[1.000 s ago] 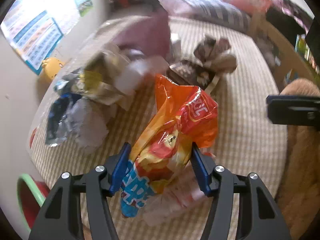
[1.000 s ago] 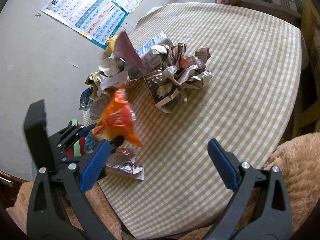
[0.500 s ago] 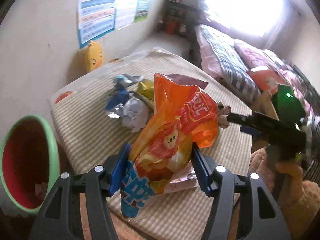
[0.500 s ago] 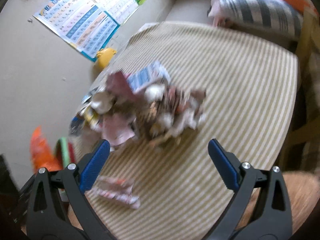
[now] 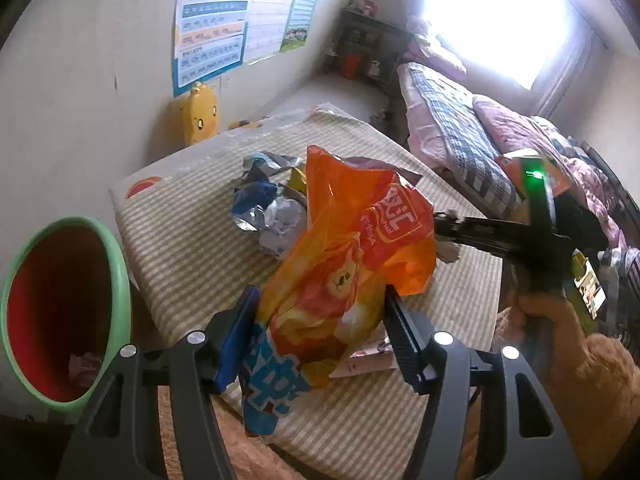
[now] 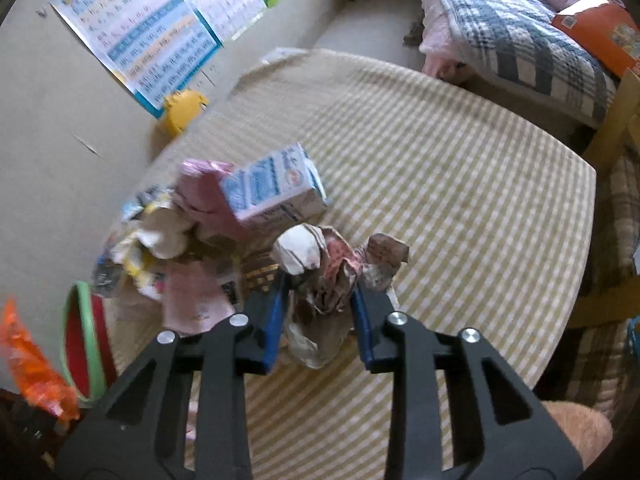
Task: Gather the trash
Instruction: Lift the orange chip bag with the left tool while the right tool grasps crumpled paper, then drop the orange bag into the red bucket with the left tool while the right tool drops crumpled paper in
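My left gripper (image 5: 320, 320) is shut on an orange snack bag (image 5: 352, 256) and holds it up near the front left corner of the table. A green-rimmed red bin (image 5: 120, 280) stands below at the left; it also shows in the right wrist view (image 6: 68, 328). My right gripper (image 6: 320, 320) is shut on a crumpled brown paper wad (image 6: 332, 276) on the checked tablecloth (image 6: 460, 200). A blue and white carton (image 6: 272, 188), pink wrappers (image 6: 200, 184) and other crumpled trash (image 6: 152, 240) lie just behind it.
A yellow duck toy (image 5: 198, 114) sits against the wall behind the table. Posters (image 6: 152, 28) hang on the wall. A bed with a checked blanket (image 6: 520, 32) stands beyond the table. A flat wrapper (image 5: 368, 356) lies under my left gripper.
My left gripper has carried the orange bag off towards the bin side. My right gripper has moved in over the trash pile and shut on the brown paper wad.
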{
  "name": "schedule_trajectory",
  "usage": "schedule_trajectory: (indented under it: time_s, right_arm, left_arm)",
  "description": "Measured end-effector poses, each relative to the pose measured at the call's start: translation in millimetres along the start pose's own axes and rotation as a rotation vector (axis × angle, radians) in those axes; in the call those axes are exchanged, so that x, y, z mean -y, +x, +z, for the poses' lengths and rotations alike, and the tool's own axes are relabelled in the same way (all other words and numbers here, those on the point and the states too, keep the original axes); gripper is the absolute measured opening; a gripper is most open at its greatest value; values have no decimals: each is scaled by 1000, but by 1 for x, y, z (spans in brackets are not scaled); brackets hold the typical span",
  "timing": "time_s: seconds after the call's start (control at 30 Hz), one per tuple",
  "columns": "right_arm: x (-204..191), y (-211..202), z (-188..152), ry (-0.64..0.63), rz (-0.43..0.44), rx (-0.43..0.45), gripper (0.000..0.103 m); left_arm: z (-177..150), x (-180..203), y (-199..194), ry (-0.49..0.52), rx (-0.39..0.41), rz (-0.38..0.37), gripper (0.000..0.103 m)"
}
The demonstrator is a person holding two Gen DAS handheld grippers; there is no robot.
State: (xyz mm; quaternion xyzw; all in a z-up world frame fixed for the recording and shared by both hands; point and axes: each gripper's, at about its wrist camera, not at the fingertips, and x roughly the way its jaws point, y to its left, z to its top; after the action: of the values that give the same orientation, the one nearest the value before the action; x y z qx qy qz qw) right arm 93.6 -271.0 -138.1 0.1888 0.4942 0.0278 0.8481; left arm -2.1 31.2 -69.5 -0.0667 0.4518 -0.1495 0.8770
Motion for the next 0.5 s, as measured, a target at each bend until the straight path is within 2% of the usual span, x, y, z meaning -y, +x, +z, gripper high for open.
schedule_trajectory:
  time_s: [0.27, 0.5]
  right_arm:
    - [-29, -52, -30, -48, 93, 51, 30]
    - [-68, -77, -46, -122, 154, 78, 30]
  left_arm:
    - [7, -12, -5, -38, 39, 27, 59]
    - [7, -22, -9, -55, 57, 47, 59]
